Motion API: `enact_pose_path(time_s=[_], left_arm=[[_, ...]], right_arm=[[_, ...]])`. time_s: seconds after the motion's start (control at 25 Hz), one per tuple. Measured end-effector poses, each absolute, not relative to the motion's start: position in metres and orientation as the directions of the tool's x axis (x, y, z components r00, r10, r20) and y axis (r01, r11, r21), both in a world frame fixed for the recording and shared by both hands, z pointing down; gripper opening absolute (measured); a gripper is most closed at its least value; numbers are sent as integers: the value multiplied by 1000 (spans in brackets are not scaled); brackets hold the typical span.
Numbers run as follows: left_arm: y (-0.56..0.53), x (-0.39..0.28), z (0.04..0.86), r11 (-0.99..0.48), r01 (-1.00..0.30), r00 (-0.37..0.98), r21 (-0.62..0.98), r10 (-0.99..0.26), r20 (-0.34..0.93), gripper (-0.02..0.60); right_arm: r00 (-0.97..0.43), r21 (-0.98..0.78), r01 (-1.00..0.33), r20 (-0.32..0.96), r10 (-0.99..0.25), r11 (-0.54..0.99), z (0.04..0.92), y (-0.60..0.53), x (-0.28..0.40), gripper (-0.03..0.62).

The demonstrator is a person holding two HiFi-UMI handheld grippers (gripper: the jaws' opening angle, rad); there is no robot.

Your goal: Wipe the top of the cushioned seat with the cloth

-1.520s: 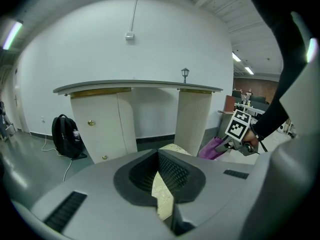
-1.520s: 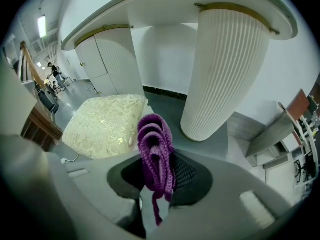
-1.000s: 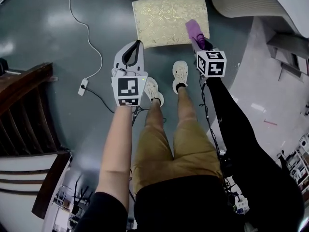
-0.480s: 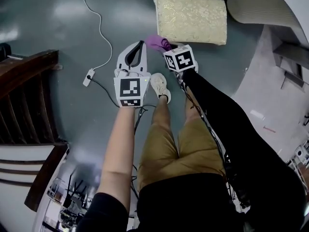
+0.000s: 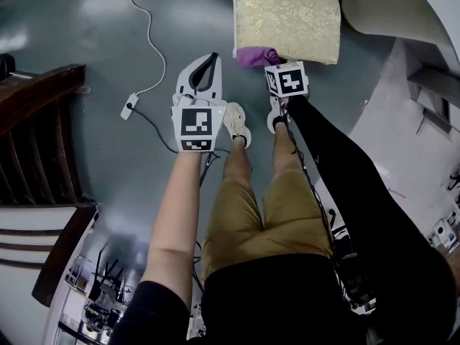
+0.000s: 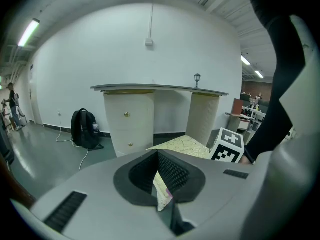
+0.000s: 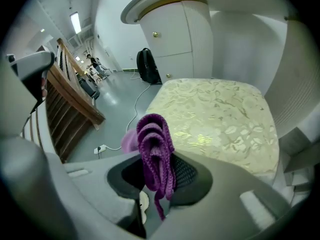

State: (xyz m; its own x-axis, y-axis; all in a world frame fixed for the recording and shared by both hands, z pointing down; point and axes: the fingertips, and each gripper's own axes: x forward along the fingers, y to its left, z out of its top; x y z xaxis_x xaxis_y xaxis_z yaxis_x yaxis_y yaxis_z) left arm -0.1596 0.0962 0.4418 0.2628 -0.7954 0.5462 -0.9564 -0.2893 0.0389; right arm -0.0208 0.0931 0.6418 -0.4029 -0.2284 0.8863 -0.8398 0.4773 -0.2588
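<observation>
The cushioned seat [image 5: 287, 21], cream with a gold leaf pattern, stands on the grey floor at the top of the head view. It fills the right gripper view ahead of the jaws [image 7: 220, 119]. My right gripper [image 5: 267, 62] is shut on a purple knitted cloth [image 5: 257, 54], which hangs at the seat's near left corner. In the right gripper view the cloth [image 7: 155, 151] stands bunched up out of the jaws. My left gripper [image 5: 207, 60] is held left of the seat over the floor, jaws together with nothing in them [image 6: 162, 194].
A white cable [image 5: 147, 42] runs across the floor to a plug block [image 5: 129, 108] at the left. Dark wooden stair rails [image 5: 36, 142] stand further left. A white curved desk [image 5: 388, 6] rises beyond the seat, a black backpack [image 6: 85, 129] beside it. The person's shoes [image 5: 236, 124] are below the grippers.
The right gripper carried the purple cloth from the seat's near right part, off to the left over the floor, then back up to the seat's near left corner. The left gripper barely moved.
</observation>
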Motion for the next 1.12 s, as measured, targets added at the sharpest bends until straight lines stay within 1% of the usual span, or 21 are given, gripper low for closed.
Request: enact_pose_path(time_s=[0.32, 0.6, 0.8, 0.92, 1.12], left_arm=[[67, -96, 439, -331, -942, 304, 47, -787, 537, 8], [37, -42, 432, -346, -936, 323, 60, -781, 535, 8], [8, -17, 417, -343, -938, 319, 53, -794, 517, 8], [-6, -10, 412, -334, -941, 308, 42, -804, 508, 8], [-20, -14, 408, -324, -945, 296, 34, -812, 503, 8]], right_arm=[[-300, -190, -917, 907, -295, 350, 639, 60, 107, 89], [-212, -127, -953, 928, -306, 275, 641, 47, 215, 89], [-63, 18, -971, 943, -326, 239, 636, 38, 295, 89], [-45, 31, -976, 940, -338, 217, 632, 32, 322, 89], [-28, 42, -980, 939, -343, 195, 632, 27, 337, 89]])
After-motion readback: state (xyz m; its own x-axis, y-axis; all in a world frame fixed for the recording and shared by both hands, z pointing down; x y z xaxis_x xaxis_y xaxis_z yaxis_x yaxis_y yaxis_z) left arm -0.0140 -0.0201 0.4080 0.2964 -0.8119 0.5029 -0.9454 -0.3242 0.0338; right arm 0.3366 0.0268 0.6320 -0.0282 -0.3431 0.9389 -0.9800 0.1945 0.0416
